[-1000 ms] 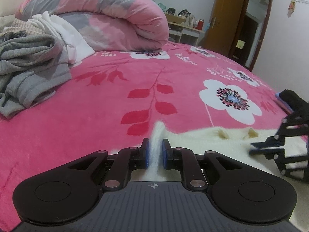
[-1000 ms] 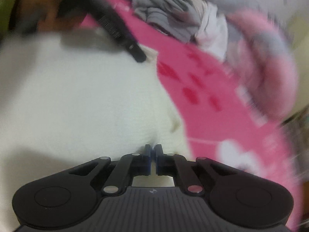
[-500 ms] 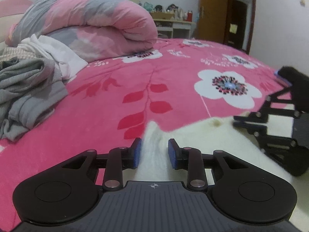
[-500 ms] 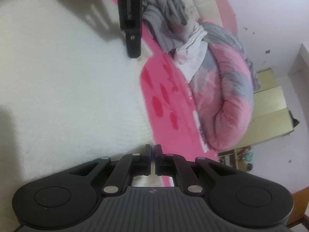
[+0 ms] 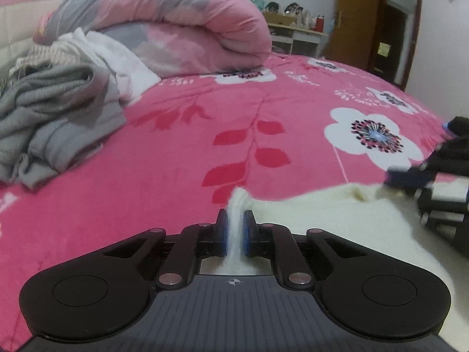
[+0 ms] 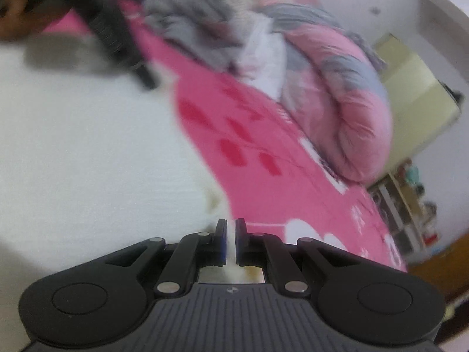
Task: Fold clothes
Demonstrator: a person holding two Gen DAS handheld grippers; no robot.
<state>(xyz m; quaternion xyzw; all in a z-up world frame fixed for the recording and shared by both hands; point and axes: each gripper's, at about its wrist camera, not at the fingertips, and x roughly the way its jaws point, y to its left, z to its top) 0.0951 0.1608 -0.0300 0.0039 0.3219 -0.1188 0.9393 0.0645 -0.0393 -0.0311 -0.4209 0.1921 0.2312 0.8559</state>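
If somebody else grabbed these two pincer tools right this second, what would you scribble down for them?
Left gripper: shut on a pinched ridge of the cream fleece garment.
Right gripper: nearly closed on the same garment's edge; the blur hides how firm the grip is.
The garment lies spread on the pink floral bedspread. A pile of grey and white clothes waits beside the rolled duvet.
Done: both edges gripped. No fold is visible yet.
Left: fold this garment, then the pile.

Fluffy cream garment lies flat on bed.
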